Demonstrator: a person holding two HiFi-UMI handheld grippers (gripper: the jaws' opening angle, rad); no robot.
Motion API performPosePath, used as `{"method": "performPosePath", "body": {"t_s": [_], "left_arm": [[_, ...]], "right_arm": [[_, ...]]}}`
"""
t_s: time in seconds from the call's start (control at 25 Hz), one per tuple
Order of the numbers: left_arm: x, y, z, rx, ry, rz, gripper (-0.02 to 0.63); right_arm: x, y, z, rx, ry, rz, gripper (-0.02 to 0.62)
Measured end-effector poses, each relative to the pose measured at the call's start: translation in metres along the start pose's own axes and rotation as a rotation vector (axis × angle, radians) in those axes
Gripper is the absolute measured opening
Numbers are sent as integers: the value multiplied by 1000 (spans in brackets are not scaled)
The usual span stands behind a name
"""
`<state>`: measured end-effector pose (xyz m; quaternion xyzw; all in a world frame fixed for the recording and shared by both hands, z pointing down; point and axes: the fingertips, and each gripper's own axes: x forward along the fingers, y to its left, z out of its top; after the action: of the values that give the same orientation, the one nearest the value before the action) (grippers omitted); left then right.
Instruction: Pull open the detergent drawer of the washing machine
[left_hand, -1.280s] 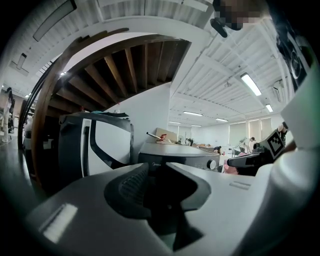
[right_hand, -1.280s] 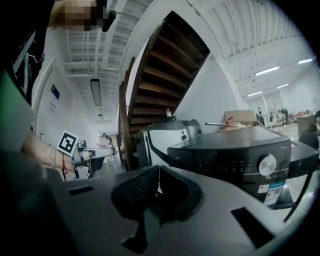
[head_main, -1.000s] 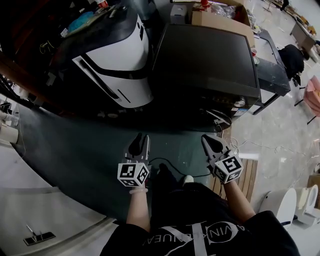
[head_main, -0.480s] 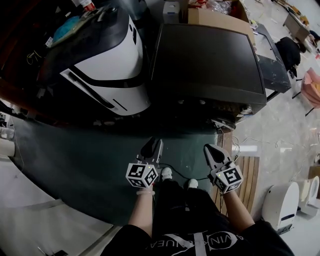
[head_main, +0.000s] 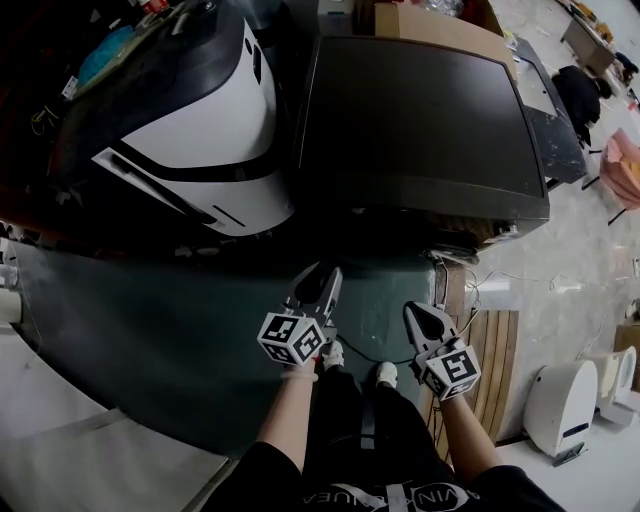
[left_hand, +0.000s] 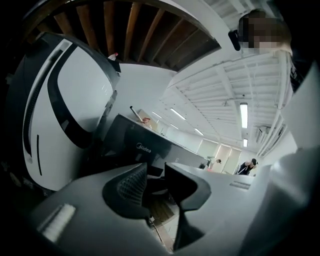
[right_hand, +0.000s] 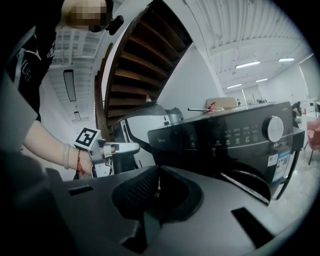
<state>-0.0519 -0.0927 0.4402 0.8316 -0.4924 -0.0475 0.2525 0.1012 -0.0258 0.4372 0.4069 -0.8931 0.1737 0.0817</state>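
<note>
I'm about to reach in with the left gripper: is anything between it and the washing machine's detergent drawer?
Nothing visible. The left gripper hangs open in free air before the black washing machine, whose detergent drawer, the panel with the logo, faces it unblocked. The white machine stands off to one side.

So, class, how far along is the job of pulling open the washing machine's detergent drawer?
Done: nothing yet; the drawer sits flush in the front of the washing machine. In hand: the left gripper, jaws apart and empty, and the right gripper, jaws together, hang short of the machine, touching nothing. Left: reach the drawer, grip its front and pull it out.
</note>
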Motion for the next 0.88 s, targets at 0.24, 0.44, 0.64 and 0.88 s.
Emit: {"method": "performPosePath", "body": {"t_s": [0.24,0.44,0.64,0.88], "left_arm": [[38,20,-6,-81,-26,-39,97],[62,30,-12,-104,-25,-73,98],[70,34,-17,-152,-26,-89,106],[83,40,-18,-228,-37,-114,127]], "right_arm": [[21,-5,-21,11,31,-4,14],[36,-1,-39,-18,57,20,12],[39,6,-38,-30,55,25,12],[29,3,-42,-17,59,-6,12]]}}
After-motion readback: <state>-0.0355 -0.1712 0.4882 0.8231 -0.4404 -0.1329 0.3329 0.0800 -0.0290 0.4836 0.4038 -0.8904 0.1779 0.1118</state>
